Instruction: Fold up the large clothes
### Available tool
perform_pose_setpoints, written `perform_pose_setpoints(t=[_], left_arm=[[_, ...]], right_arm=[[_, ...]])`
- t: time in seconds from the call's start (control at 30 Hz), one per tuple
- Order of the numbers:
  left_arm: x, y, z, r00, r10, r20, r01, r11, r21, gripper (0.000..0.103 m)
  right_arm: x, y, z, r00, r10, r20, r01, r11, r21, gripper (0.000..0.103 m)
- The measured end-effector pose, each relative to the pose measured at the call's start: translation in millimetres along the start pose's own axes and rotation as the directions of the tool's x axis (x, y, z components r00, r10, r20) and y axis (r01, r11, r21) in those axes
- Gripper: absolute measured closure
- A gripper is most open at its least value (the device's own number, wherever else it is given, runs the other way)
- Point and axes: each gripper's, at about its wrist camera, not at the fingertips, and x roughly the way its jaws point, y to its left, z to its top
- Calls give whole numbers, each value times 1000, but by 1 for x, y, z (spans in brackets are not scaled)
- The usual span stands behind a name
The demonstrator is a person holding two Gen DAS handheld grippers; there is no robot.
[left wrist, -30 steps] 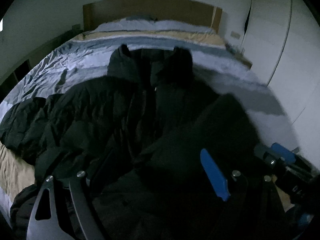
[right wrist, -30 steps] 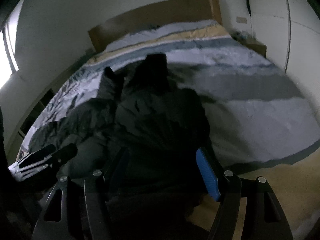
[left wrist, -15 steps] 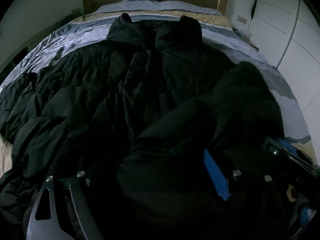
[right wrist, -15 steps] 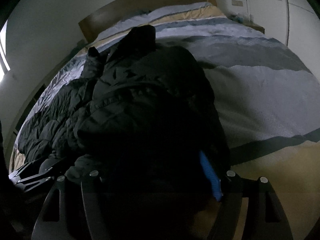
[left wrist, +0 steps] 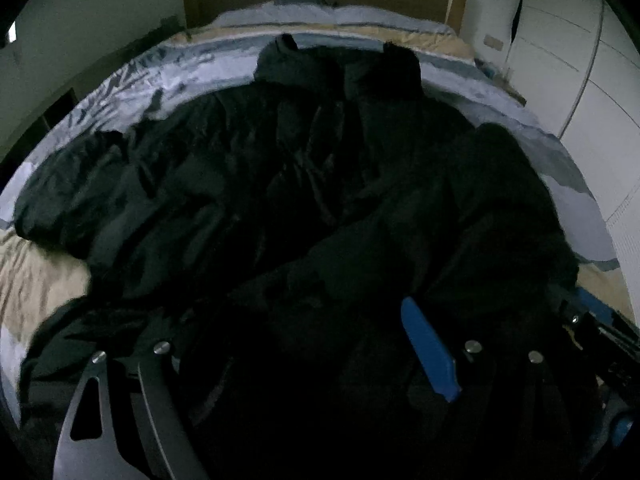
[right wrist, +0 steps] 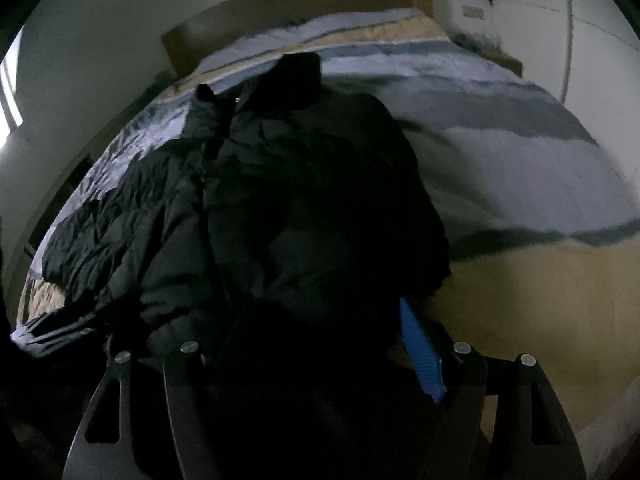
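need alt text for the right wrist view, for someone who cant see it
A black puffer jacket lies on a bed with a blue, grey and tan striped cover, collar toward the wooden headboard. The right gripper sits low over the jacket's near end, its fingers spread with dark fabric between them; the picture is dim and slightly blurred.

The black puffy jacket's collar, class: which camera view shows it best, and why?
The left wrist view: the black puffy jacket's collar faces the camera, both tips visible. In the right wrist view the collar sits at an angle, one tip hiding much of it.
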Motion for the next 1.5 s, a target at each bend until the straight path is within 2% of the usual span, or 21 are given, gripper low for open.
perform_pose_setpoints(t=[0.27, 0.5, 0.73, 1.1, 1.27, 1.5], left_arm=[[-69, 22, -6, 995, 12, 95, -9, 999, -32, 16], [-138, 44, -23, 982, 5, 187, 3, 999, -44, 16], [-194, 71, -42, 965, 17, 263, -1, 998, -63, 16], [-249, 117, -63, 938, 30, 344, 10, 993, -114, 16], [-267, 144, -68, 924, 47, 379, 17, 986, -165, 16], [-271, 179, -71, 921, 59, 385, 26, 977, -214, 16]], right_arm=[[-59, 16, -11, 999, -26, 48, 25, 999, 20, 31], [-120, 46, -30, 993, -31, 112, 29, 999, 24, 31], [-160, 70, -50, 987, -48, 152, 45, 999, 26, 30], [-202, 93, -70, 977, -92, 192, 85, 995, 41, 30], [-217, 106, -73, 971, -102, 215, 98, 995, 29, 27], [-222, 120, -75, 970, -107, 217, 106, 994, 19, 26]])
